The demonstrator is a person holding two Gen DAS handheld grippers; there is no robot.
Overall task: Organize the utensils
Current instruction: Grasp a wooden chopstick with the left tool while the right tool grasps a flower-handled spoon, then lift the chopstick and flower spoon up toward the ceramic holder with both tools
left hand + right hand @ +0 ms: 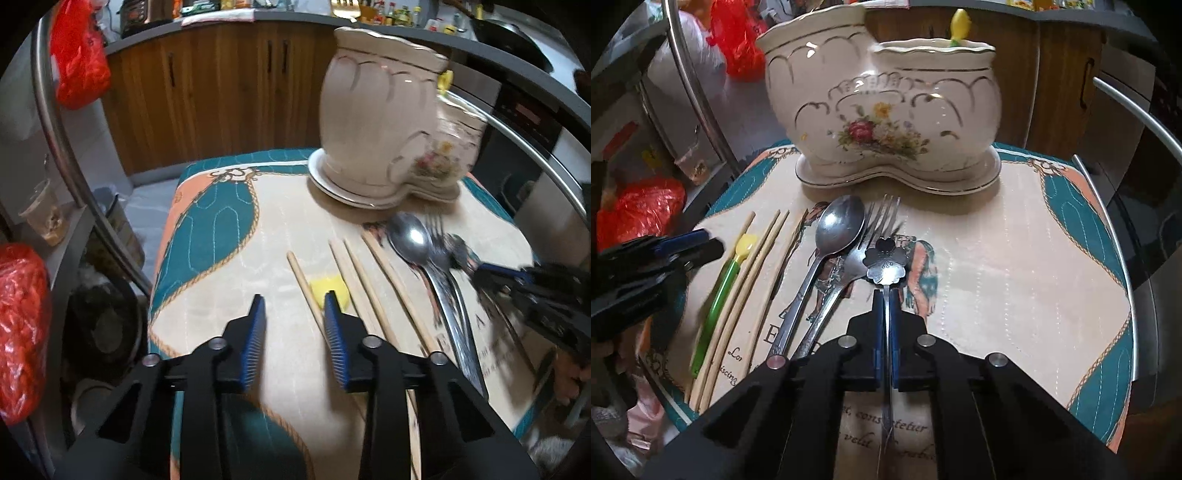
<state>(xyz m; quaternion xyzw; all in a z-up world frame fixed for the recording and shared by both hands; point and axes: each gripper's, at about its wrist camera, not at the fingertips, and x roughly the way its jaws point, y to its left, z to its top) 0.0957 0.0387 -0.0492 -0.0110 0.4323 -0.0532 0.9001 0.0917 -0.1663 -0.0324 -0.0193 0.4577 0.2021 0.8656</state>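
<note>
A cream two-compartment ceramic utensil holder [882, 110] with a flower print stands at the far side of the mat; it also shows in the left wrist view [373, 122]. My right gripper [885, 295] is shut on a small flower-shaped spoon [885, 262], held just above the mat. A large spoon [838, 225] and a fork [875, 229] lie to its left, then several wooden chopsticks [757, 266] and a green-and-yellow utensil [727, 280]. My left gripper [295, 306] is open above the chopsticks [358, 280] and the yellow tip [328, 290].
A patterned teal, orange and cream mat [1015, 258] covers the small table. A yellow utensil [960, 20] stands in the holder's right compartment. Red plastic bags [77, 55] and a metal rail [62, 147] are at the left. Wooden cabinets [221, 92] are behind.
</note>
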